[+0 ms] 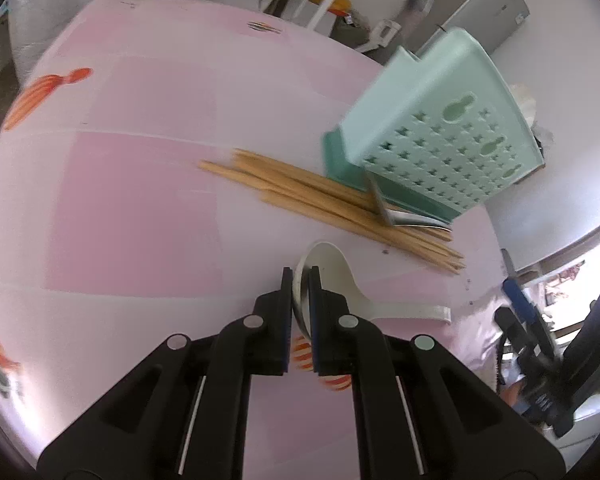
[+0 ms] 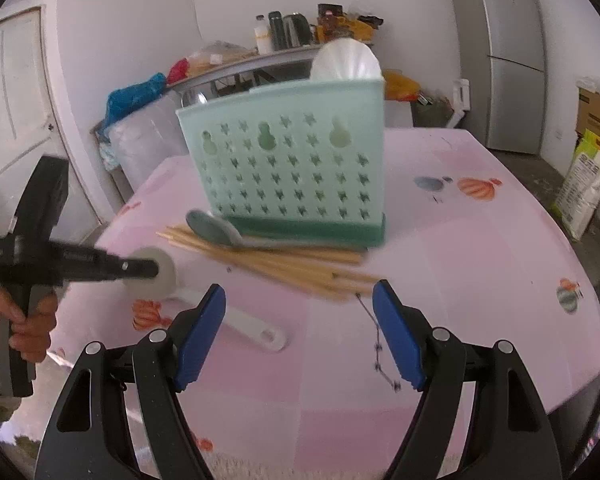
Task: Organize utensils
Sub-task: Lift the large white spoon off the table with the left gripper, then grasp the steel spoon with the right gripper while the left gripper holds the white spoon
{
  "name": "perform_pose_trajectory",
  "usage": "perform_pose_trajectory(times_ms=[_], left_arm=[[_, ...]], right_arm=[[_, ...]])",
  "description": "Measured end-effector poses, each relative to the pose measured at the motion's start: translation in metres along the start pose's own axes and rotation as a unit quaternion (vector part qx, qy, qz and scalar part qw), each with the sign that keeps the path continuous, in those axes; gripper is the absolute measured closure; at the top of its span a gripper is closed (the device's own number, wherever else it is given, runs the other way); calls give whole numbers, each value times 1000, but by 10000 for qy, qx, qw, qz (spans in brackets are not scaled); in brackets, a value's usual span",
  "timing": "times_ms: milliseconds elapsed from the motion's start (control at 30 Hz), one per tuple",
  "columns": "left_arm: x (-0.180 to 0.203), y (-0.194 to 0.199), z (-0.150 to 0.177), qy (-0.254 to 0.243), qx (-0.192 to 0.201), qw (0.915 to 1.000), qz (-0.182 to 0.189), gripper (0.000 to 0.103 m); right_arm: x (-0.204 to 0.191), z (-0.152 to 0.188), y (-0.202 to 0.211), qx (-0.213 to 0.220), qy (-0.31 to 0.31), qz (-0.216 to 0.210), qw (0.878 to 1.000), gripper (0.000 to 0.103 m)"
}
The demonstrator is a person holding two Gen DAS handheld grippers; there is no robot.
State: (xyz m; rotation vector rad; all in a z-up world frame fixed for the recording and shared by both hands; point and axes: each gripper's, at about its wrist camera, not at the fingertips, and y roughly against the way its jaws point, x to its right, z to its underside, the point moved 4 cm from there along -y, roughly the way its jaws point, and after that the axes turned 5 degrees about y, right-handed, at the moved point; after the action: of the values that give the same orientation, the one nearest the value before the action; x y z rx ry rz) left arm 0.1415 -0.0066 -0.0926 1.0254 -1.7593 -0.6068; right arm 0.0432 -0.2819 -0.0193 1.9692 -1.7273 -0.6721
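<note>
My left gripper has its fingers pinched narrow on the rim of the white spoon, whose handle trails across the pink counter towards my right. I judge the hold risky: it's only an edge grip on a thin rim, so the spoon could pivot or slip out as I lift it towards the green caddy. The caddy stands just behind the chopsticks, and a swinging handle could scatter them. My right gripper hangs wide open and holds nothing. I count two spoons on the counter, this white one and a grey one lying over the chopsticks, one bundle of chopsticks too overlapped to number, and one caddy with one white utensil already standing in it.
</note>
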Motion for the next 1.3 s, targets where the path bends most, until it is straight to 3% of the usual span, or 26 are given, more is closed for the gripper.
perform_pose_trajectory(times_ms=[100,333,633,967,1067,1300], left_arm=[[-16,10,-3,88,112,9998,-170,97],[-46,28,-7,316,328,9981,-423,97],[-51,29,-7,353,382,9976,-454,97],[-50,29,-5,353,398,9976,-449,96],[-50,29,-5,361,399,9976,-442,96],[-50,29,-5,371,419,9975,-430,96]], right_arm=[[-5,-13,-9,61,123,-167,9998,30],[-48,-38,-46,-40,903,-499,9947,45],[-89,-46,-95,-614,1528,-867,9825,64],[-100,-47,-114,-958,1881,-614,9755,66],[-102,-47,-117,-1028,1895,-534,9750,83],[-95,-52,-111,-883,1685,-442,9807,92]])
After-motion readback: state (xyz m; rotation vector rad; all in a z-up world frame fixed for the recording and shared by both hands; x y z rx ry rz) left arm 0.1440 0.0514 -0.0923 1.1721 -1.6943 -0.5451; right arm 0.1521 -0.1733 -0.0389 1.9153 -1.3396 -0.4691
